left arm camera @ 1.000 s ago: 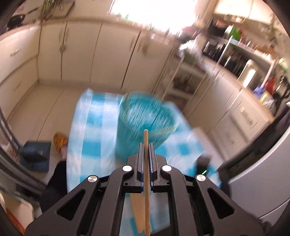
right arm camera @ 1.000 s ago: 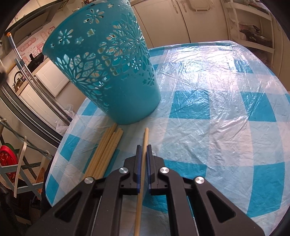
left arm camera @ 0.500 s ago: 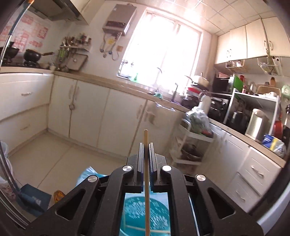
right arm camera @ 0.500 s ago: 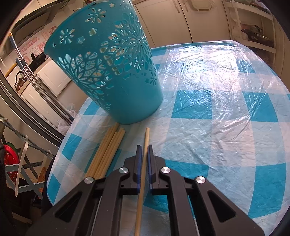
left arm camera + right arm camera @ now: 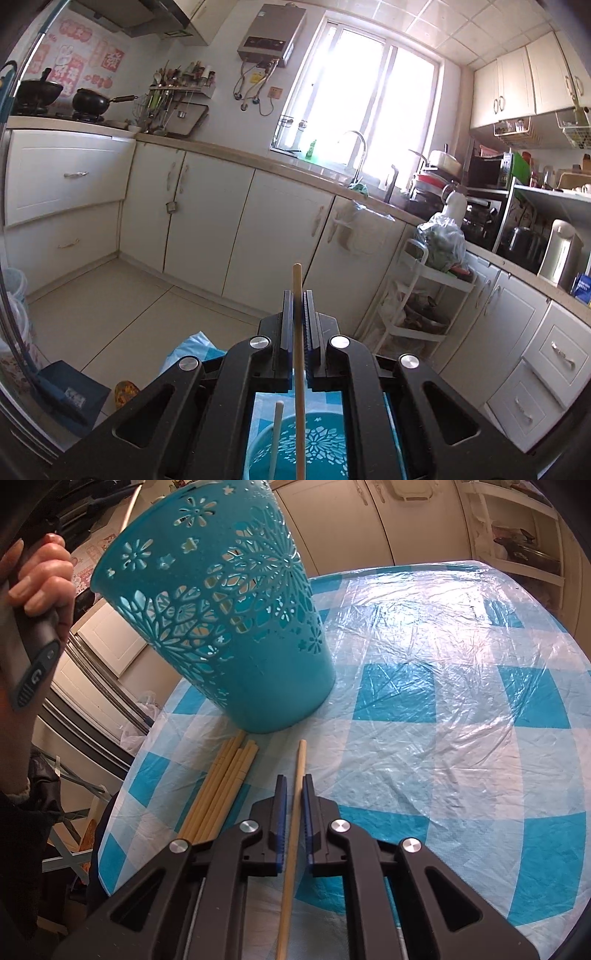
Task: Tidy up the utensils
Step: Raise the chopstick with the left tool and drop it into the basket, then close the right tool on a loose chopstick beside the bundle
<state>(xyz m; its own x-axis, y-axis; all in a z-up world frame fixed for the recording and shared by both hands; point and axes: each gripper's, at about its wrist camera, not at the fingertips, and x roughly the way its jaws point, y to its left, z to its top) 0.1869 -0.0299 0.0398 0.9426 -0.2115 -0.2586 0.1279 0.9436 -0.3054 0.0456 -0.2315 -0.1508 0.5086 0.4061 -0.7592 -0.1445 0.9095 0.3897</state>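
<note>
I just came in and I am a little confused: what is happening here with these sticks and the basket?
A person is putting wooden chopsticks into a teal plastic basket with flower cut-outs on a blue-and-white checked tablecloth. The left gripper is shut on one chopstick above the basket, where another stick already stands. The right gripper has a chopstick between its jaws, which are opening. A bundle of chopsticks lies beside it.

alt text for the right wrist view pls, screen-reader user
The right gripper straddles a single wooden chopstick lying on a blue-and-white checked tablecloth, its jaws opening. Just ahead stands a teal cut-out basket, with a bundle of chopsticks lying to the left. A hand grips a handle at far left.
</note>
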